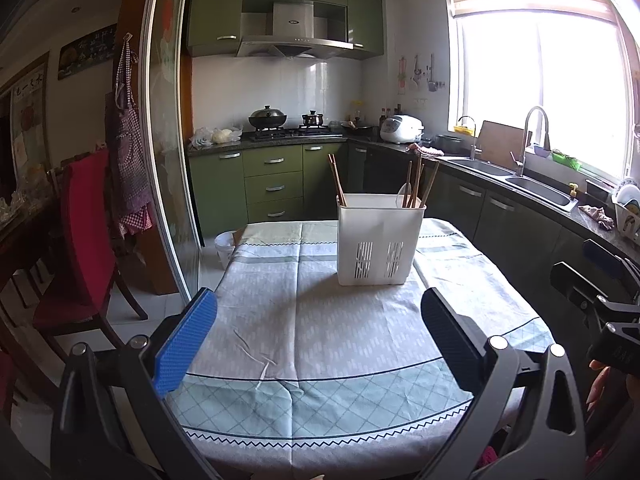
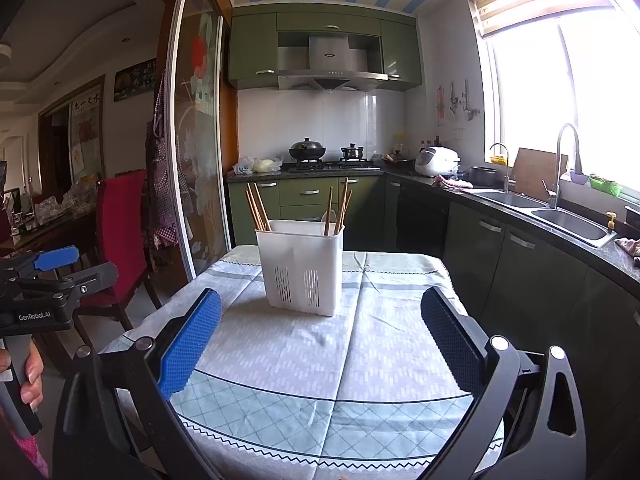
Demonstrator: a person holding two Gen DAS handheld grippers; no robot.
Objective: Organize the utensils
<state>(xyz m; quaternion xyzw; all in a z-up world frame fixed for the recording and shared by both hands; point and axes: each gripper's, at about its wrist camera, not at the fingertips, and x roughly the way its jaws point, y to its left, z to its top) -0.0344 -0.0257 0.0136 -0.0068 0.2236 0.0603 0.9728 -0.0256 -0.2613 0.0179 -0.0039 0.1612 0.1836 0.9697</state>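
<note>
A white plastic utensil holder [image 1: 378, 240] with slotted vents low on its front is stood upright on the table, toward the far half of the tablecloth [image 1: 304, 320]. Two compartments are seen — brown wooden chopsticks [image 1: 336, 180] lean out of the left one, and more chopsticks [image 1: 418, 180] with a white spoon [image 1: 403, 192] are held in the right one. In the right wrist view the same holder [image 2: 302, 268] is seen slightly left of centre, chopsticks [image 2: 256, 208] fanned on its left side.

The left gripper [image 1: 320, 340] is held above the near part of the cloth, jaws spread wide with nothing between them, well apart from the holder. The right gripper [image 2: 320, 340] is likewise spread wide and empty over the near cloth. Each gripper is glimpsed at the edge of the other's view, with fingers of the holding hand [image 2: 28, 372] wrapped on the handle.

Beyond the table — green kitchen cabinets [image 1: 272, 184], a wok on the stove [image 1: 267, 117], a range hood [image 1: 294, 40], a rice cooker [image 1: 400, 128], a double sink [image 1: 536, 188] with a tall faucet under the window. A red chair [image 1: 84, 240] is stood left of the table, near a sliding glass door [image 1: 168, 140].
</note>
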